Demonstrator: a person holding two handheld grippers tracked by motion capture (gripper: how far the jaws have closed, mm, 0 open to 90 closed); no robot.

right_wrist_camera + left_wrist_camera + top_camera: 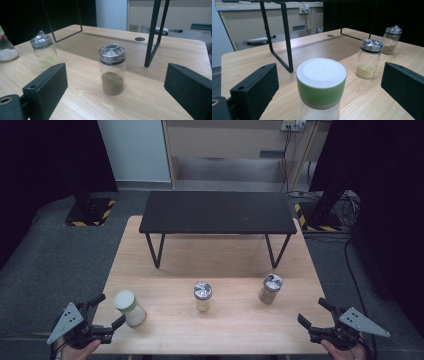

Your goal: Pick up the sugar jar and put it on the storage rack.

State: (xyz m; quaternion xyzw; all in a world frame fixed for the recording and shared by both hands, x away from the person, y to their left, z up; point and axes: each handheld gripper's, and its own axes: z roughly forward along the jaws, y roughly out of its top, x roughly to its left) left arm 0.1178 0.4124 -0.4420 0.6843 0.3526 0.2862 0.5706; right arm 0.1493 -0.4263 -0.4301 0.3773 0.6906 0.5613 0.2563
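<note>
Your left gripper (104,311) is spread wide at the worktop's (235,325) 7 o'clock corner, and the green-lidded jar (129,307) stands upright between its fingers (253,92), touching neither. Your right gripper (312,312) is also spread, at the 5 o'clock corner. The foil-capped jar of brown powder (270,288) stands near at its 11 o'clock, beyond the fingertips.

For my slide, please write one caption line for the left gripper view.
Open left tool lined up on a white-capped jar, with two foil-topped jars beyond on the wooden table.
</note>
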